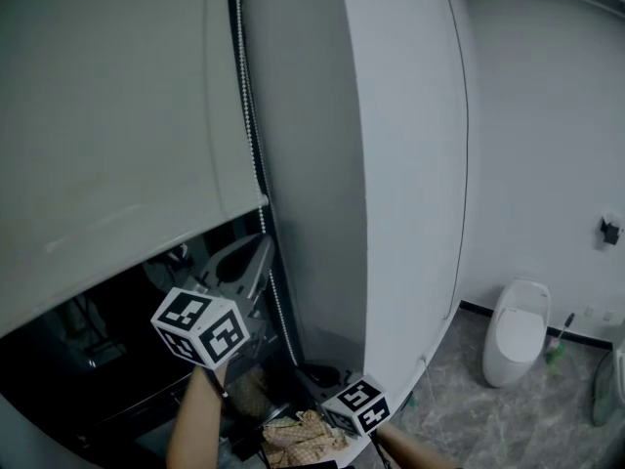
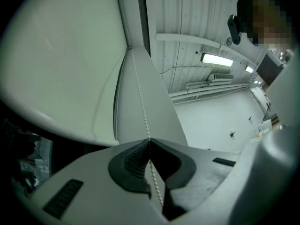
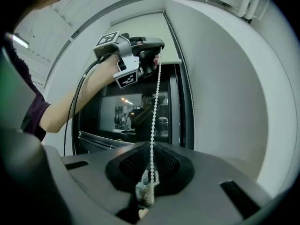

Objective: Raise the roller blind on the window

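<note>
The roller blind (image 1: 107, 135) hangs part-raised, above and left of the left claw (image 2: 149, 142), which pinches the bead chain (image 2: 140, 108). The right claw (image 3: 151, 149) below clamps the same chain. An off-line tug could slip the beads. The left forearm reaches up, the right sits low.

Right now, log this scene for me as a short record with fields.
roller blind: partly raised, with dark window glass showing below its bottom edge
bead chain: runs down along the blind's right edge
left gripper: shut on the bead chain, the higher grip
right gripper: shut on the same chain, lower down
toilet: on the floor to the right, away from the window
</note>
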Demonstrator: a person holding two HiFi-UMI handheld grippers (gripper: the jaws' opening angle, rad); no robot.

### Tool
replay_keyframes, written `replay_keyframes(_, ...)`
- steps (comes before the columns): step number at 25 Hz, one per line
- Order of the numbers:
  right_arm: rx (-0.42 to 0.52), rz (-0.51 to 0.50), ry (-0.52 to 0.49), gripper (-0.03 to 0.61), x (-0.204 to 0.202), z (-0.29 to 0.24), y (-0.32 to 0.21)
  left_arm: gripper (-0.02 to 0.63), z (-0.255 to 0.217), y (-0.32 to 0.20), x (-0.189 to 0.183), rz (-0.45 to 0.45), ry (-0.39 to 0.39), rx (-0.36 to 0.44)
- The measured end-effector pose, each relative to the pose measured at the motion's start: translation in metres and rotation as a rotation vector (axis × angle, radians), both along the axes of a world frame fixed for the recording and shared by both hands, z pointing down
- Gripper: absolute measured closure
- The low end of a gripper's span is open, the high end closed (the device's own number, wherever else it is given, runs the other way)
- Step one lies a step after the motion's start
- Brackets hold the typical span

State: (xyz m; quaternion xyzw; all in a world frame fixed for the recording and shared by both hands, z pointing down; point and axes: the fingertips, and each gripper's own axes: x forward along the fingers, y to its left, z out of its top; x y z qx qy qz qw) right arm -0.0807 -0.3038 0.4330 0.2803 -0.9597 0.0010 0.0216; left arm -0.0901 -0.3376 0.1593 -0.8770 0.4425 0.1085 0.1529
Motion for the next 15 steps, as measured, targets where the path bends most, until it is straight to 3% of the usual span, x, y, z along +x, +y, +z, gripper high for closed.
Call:
replay_keyframes(6,-0.014,-0.012,-0.115,0.558,0.013,-0.024,-0.009,0.598,0.050,-0.010,-0.008,-0.014,0.010,-0.056)
replay_keyframes(15,0.131,-0.025,-0.264,0.557,0.026,-0.149,-0.023,0.598,0.108,-0.016,-0.009,-0.021,-0.001,-0.138)
